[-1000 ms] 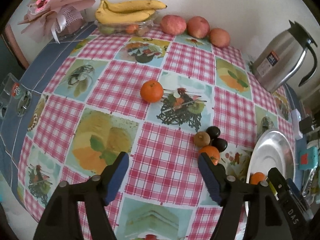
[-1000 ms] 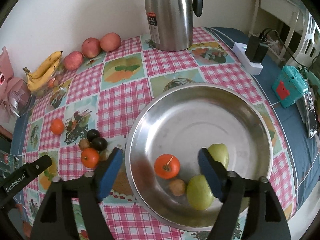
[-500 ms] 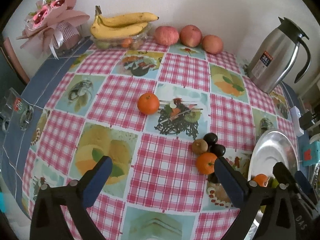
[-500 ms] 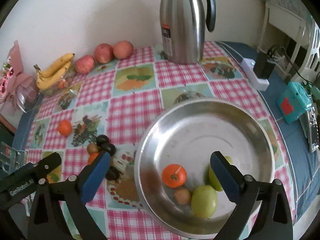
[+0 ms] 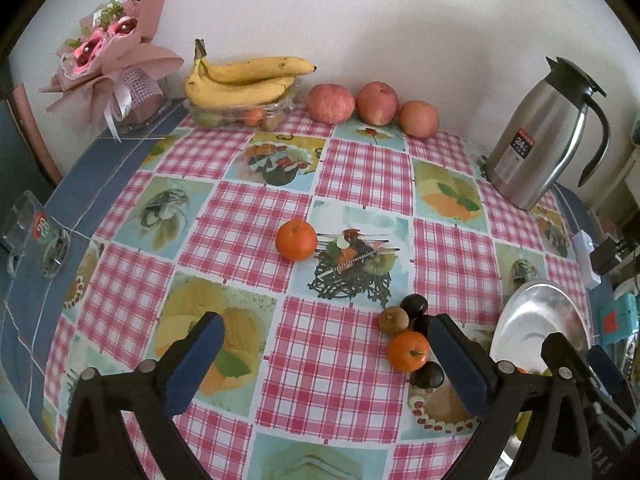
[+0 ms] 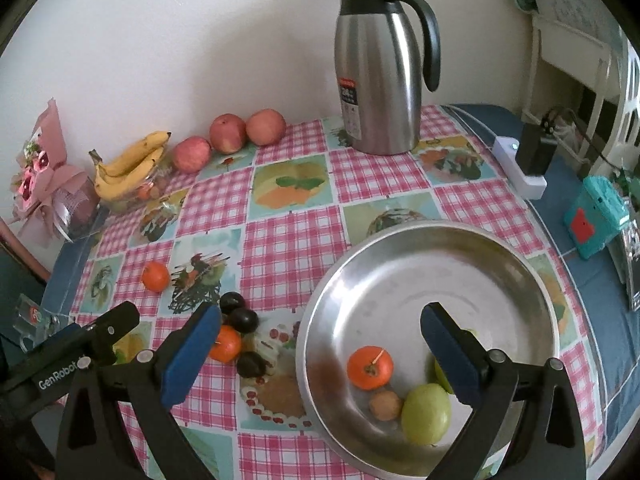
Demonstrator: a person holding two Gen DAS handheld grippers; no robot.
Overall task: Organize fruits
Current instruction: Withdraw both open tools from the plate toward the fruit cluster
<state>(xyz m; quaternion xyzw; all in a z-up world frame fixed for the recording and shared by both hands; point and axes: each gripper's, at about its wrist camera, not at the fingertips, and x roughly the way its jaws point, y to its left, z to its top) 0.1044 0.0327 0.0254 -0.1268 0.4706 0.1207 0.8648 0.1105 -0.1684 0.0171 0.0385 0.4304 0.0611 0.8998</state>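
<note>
A: Where is the fruit?

B: Inside the round steel bowl, at its near side, lie a small orange persimmon with a stem, a little brown kiwi and two green pears; on the pink checked tablecloth just left of the bowl sits a cluster: a tangerine, a brown kiwi and dark plums; a lone orange lies farther left.

A: And the tools?

B: The right gripper hovers spread wide over the bowl's near rim, holding nothing; the left gripper is likewise spread and empty.

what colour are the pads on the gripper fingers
Blue pads on black fingers, on both the right gripper and left gripper; clearest in the right wrist view.
</note>
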